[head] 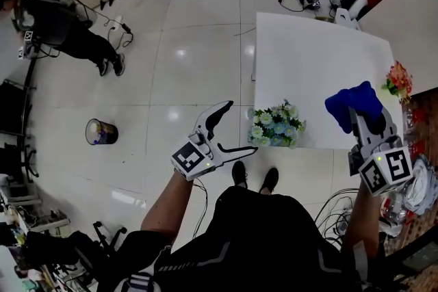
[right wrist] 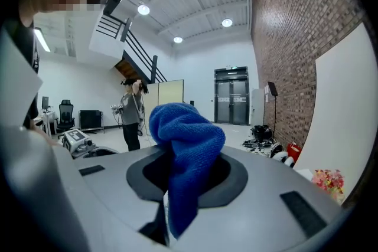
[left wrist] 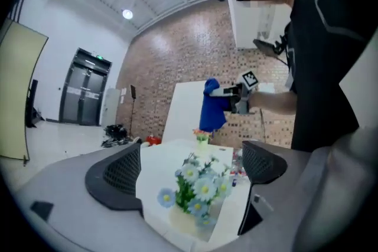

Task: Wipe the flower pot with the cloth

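Task item: pale flower pot of white and light-blue artificial flowers, upright at the near edge of the white table.
Wiping item: thick blue knitted cloth, bunched and hanging in a fold from the right gripper.
Left gripper: jaws apart, nothing gripped; held off the table's near-left edge.
Right gripper: jaws clamped on the cloth, held raised over the table's near-right part.
Bearing from left jaws: the pot lies straight ahead along their line, framed in the gap, the lower jaw tip just beside the flowers.
Bearing from right jaws: the pot sits to the left of the cloth, near but apart.
Long axis of pot: vertical, flowers topmost.
Nearer gripper: the left.
Judgement: the left gripper looks placed to steady the pot, and the cloth would need to travel leftward and down to reach the pot's wall.
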`<state>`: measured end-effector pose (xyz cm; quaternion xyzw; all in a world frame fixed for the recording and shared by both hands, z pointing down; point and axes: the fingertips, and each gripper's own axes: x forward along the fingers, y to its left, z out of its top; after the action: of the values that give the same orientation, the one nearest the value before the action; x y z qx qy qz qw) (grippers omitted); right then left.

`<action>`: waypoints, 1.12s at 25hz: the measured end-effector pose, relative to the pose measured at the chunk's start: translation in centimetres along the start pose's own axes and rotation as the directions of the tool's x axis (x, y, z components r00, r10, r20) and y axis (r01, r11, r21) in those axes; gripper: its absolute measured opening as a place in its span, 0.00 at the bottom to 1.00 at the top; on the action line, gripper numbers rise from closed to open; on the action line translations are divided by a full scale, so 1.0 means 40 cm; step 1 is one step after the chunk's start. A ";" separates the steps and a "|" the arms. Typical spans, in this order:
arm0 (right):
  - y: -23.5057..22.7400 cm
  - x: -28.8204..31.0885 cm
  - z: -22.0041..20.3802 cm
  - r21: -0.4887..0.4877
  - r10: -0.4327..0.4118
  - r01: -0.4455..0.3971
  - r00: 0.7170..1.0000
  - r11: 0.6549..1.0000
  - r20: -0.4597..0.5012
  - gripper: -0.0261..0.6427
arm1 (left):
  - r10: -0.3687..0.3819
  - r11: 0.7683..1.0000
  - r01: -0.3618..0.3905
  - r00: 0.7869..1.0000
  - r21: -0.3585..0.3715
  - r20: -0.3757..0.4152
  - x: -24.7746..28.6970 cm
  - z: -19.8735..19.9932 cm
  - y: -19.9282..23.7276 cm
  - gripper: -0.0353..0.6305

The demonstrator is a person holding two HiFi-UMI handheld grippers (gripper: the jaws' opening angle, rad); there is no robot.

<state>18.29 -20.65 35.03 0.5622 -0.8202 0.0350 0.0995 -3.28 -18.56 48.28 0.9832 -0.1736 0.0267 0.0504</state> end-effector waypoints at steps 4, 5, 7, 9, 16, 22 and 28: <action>-0.009 -0.018 0.034 0.021 -0.006 0.004 0.998 1.000 0.055 0.15 | -0.045 0.998 0.043 0.997 0.041 0.058 0.014 0.157 -0.048 0.80; -0.009 -0.022 0.044 0.024 -0.005 0.003 0.998 1.000 0.070 0.15 | -0.048 0.997 0.044 0.996 0.055 0.075 0.021 0.193 -0.056 0.77; -0.008 -0.031 0.069 0.022 -0.003 0.001 0.995 1.000 0.099 0.15 | -0.062 0.995 0.055 0.994 0.085 0.088 0.039 0.246 -0.076 0.77; -0.004 -0.045 0.091 0.018 -0.001 -0.002 0.993 1.000 0.119 0.15 | -0.065 0.993 0.056 0.994 0.103 0.093 0.057 0.279 -0.098 0.71; 0.006 -0.062 0.140 0.010 0.020 -0.022 0.986 1.000 0.164 0.15 | -0.004 0.993 -0.016 0.986 0.116 0.170 0.100 0.393 -0.110 0.25; 0.042 -0.053 0.139 0.010 0.057 -0.059 0.984 0.998 0.167 0.15 | 0.087 0.991 -0.104 0.978 0.086 0.190 0.104 0.450 -0.078 0.06; 0.077 -0.038 0.146 -0.002 0.082 -0.082 0.983 0.997 0.162 0.15 | 0.124 0.992 -0.115 0.970 -0.055 0.207 0.090 0.481 -0.048 0.06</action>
<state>15.22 -19.11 29.18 0.5292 -0.8480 -0.0048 0.0299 1.44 -20.06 29.23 0.9670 -0.2373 -0.0780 0.0509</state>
